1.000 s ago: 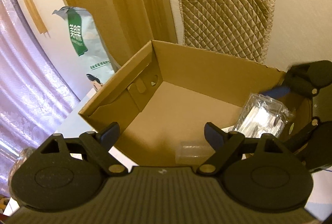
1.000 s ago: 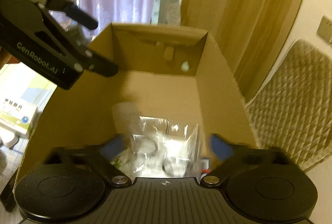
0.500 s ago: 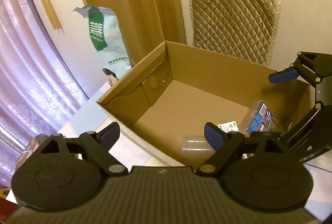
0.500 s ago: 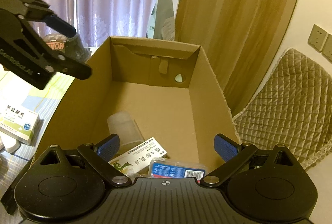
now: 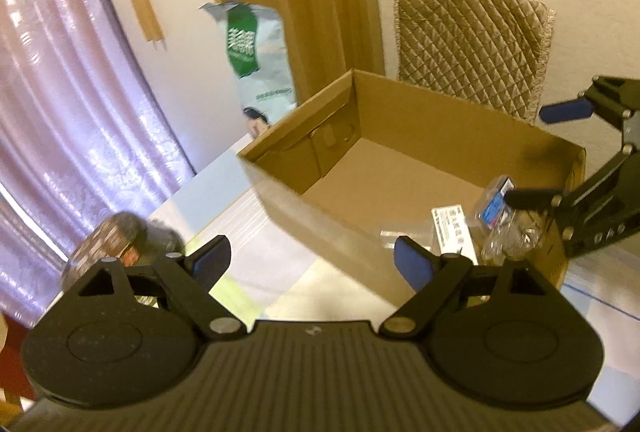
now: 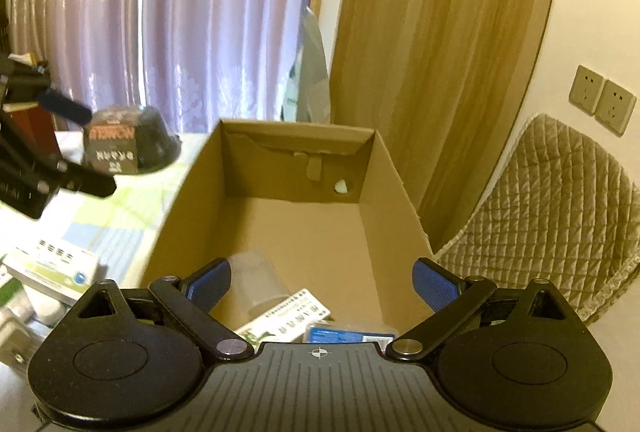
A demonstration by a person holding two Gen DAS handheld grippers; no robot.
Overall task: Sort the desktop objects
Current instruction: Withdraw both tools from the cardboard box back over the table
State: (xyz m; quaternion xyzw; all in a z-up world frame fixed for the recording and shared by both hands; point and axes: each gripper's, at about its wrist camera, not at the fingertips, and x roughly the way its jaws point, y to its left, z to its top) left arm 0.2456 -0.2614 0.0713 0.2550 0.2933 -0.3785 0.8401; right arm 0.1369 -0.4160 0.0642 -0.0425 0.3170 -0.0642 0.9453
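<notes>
An open cardboard box (image 5: 440,120) (image 6: 296,176) stands on the table. On its floor at the near end lie a clear plastic cup (image 6: 260,284), a white and green carton (image 6: 284,324) (image 5: 452,228) and a clear plastic pack with a blue label (image 6: 348,334) (image 5: 496,200). My right gripper (image 6: 322,284) (image 5: 544,154) hangs open and empty above that end of the box. My left gripper (image 5: 312,266) (image 6: 82,148) is open and empty too, outside the box over its long near wall.
A dark lidded bowl (image 5: 116,240) (image 6: 128,148) sits on the table left of the box. A white medicine box (image 6: 52,268) lies nearer. A green and white bag (image 5: 252,64) stands behind the box, a quilted chair back (image 5: 472,44) beyond it.
My right gripper has let the clear plastic pack drop into the box and has drawn back and up. My left gripper has pulled back off the box towards the left.
</notes>
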